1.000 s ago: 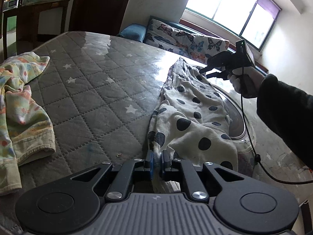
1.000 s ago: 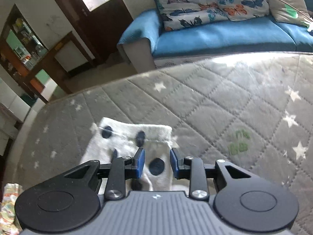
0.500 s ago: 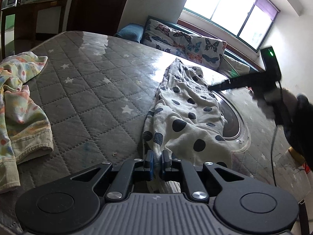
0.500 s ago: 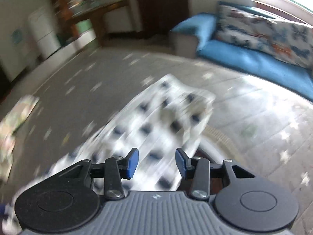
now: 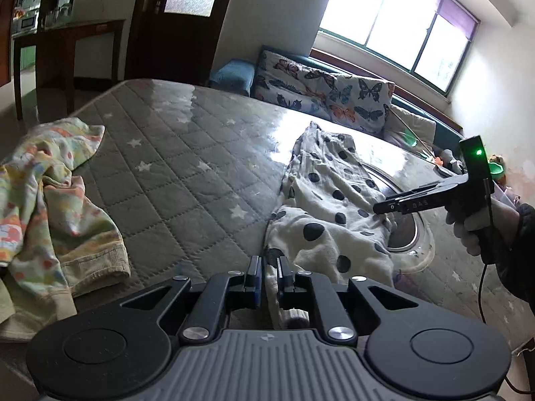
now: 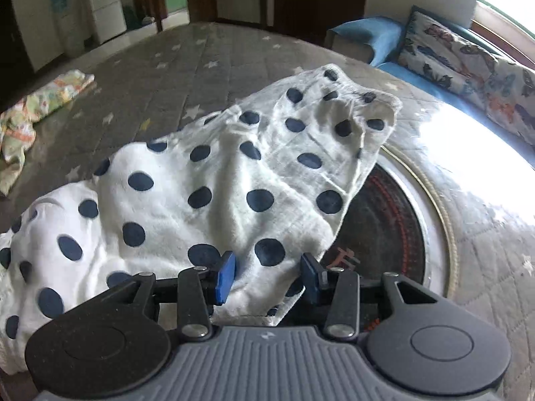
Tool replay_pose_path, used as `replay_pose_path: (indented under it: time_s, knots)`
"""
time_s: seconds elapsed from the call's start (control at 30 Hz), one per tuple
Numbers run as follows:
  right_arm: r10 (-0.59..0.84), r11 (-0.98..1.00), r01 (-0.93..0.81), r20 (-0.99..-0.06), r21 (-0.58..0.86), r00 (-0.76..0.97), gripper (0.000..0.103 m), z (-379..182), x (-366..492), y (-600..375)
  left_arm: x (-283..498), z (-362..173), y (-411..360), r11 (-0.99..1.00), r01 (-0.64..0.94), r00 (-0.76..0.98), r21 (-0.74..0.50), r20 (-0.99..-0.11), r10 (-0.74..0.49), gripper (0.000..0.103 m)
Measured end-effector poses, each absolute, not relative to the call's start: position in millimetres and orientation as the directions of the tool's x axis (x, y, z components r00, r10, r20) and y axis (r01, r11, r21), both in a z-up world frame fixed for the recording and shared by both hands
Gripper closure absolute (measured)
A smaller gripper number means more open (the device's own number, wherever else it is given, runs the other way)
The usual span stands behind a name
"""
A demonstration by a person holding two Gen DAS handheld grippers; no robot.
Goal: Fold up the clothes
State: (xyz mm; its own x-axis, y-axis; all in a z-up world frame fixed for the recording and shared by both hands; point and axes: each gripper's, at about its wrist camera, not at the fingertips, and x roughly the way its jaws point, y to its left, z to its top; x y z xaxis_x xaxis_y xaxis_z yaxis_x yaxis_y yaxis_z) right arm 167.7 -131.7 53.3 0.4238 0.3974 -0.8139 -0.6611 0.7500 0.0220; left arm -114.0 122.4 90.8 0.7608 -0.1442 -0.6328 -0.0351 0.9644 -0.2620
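A white garment with dark polka dots (image 5: pixel 327 207) lies stretched lengthwise on the grey quilted mattress (image 5: pixel 187 167). My left gripper (image 5: pixel 269 275) is shut on the garment's near edge. My right gripper (image 6: pixel 265 275) is open, its blue pads on either side of the garment's (image 6: pixel 214 180) right edge; in the left wrist view it (image 5: pixel 381 208) hovers over the garment's middle right side.
A crumpled floral garment (image 5: pixel 43 200) lies at the mattress's left side. A round metal-rimmed disc (image 6: pixel 384 230) sits partly under the dotted garment. A blue sofa with butterfly cushions (image 5: pixel 327 93) stands behind the mattress, under a window.
My right gripper let go of the garment's far end, opened wider and swung back to the garment's middle right edge. My left gripper kept its hold.
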Motion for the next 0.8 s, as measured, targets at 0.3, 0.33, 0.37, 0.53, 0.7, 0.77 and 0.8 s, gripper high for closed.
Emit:
replay_pose_path:
  time_s: [0.3, 0.33, 0.37, 0.53, 0.7, 0.77, 0.8]
  knots:
    - [0.534, 0.603, -0.797, -0.762, 0.038, 0.367, 0.053, 72, 103, -118, -111, 82, 98, 0.97, -0.002, 0.738, -0.244, -0.655, -0.163, 0.067]
    - [0.537, 0.586, -0.809, -0.764, 0.033, 0.358, 0.053, 69, 98, -115, -110, 82, 93, 0.976, -0.002, 0.737, -0.216, -0.66, -0.144, 0.068]
    - [0.54, 0.569, -0.822, -0.766, 0.028, 0.348, 0.053, 66, 92, -111, -110, 82, 89, 0.982, -0.003, 0.738, -0.187, -0.663, -0.124, 0.069]
    - [0.507, 0.521, -0.853, -0.794, -0.026, 0.334, 0.053, 46, 67, -108, -113, 93, 75, 0.984, 0.054, 0.767, -0.168, -0.624, -0.149, 0.068]
    - [0.506, 0.508, -0.859, -0.786, -0.062, 0.356, 0.053, 52, 53, -117, -102, 92, 53, 0.976, 0.142, 0.761, -0.168, -0.612, -0.216, 0.068]
    - [0.521, 0.52, -0.852, -0.77, -0.057, 0.369, 0.053, 60, 54, -119, -95, 84, 43, 0.971, 0.169, 0.742, -0.167, -0.627, -0.237, 0.068]
    - [0.529, 0.526, -0.849, -0.761, -0.053, 0.375, 0.053, 64, 54, -120, -91, 81, 38, 0.969, 0.182, 0.733, -0.167, -0.634, -0.247, 0.068]
